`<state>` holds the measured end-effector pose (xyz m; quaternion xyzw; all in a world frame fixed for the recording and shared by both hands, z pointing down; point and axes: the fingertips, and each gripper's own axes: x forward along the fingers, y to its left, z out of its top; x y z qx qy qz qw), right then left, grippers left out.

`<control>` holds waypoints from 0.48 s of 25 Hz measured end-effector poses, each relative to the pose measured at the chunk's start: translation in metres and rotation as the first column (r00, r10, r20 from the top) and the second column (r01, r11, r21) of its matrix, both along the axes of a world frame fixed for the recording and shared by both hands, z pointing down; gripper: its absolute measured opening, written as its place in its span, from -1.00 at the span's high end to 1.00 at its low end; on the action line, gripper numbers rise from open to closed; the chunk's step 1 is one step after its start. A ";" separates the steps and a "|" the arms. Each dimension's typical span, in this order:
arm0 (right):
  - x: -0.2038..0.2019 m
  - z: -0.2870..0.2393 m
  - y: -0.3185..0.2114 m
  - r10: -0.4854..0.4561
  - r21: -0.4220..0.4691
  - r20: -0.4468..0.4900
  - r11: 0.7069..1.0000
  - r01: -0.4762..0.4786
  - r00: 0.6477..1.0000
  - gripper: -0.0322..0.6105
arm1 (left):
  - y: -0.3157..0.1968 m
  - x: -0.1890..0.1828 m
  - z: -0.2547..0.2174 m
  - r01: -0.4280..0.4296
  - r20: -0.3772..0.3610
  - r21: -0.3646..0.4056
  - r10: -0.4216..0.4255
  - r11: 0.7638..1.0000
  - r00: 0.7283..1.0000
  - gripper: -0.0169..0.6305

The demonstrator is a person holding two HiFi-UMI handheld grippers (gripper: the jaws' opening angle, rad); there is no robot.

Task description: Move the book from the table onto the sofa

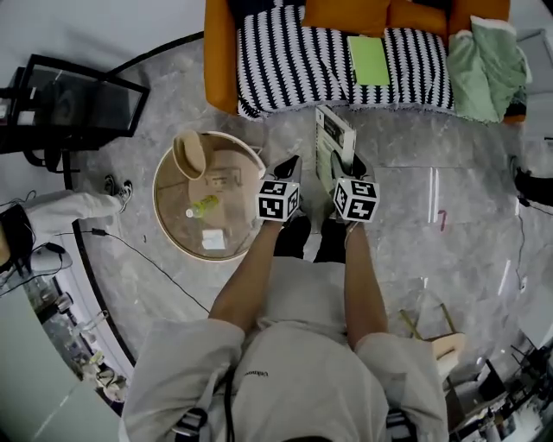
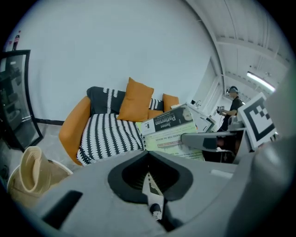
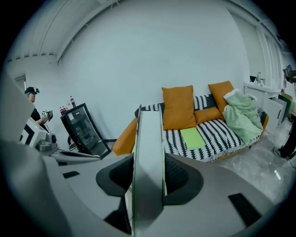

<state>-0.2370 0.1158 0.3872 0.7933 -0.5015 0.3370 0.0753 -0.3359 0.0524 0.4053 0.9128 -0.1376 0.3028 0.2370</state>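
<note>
Paperback book [image 1: 334,134]: one, with a dark and pale-green cover. It stands on edge in the air over the grey marble floor [image 1: 406,233], between the table and the sofa and short of the sofa's front edge.
Right gripper [image 1: 347,166]: your jaws stand wide and press on both covers at the book's lower end.
Left gripper [image 1: 288,168]: it is just beside the book on its left and does not touch it. The jaws are drawn together with nothing in them.
Orange sofa [image 1: 220,52]: one, under a black-and-white striped cover [image 1: 285,60]. It carries two orange cushions [image 1: 346,15], one pale green blanket [image 1: 488,65] at the right end, and one flat green sheet [image 1: 370,59] straight ahead of the book.
Round wooden table [image 1: 168,220]: one, to your left, holding one small bottle [image 1: 203,207], one beige pot [image 1: 190,155] and one white card [image 1: 213,239].
Between book and sofa: a strip of marble floor.
</note>
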 end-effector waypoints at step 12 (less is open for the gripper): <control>0.080 -0.052 0.047 0.072 0.085 -0.027 0.994 -0.069 0.997 0.38 | 0.039 0.091 -0.062 0.002 -0.061 0.063 0.002 0.998 0.998 0.92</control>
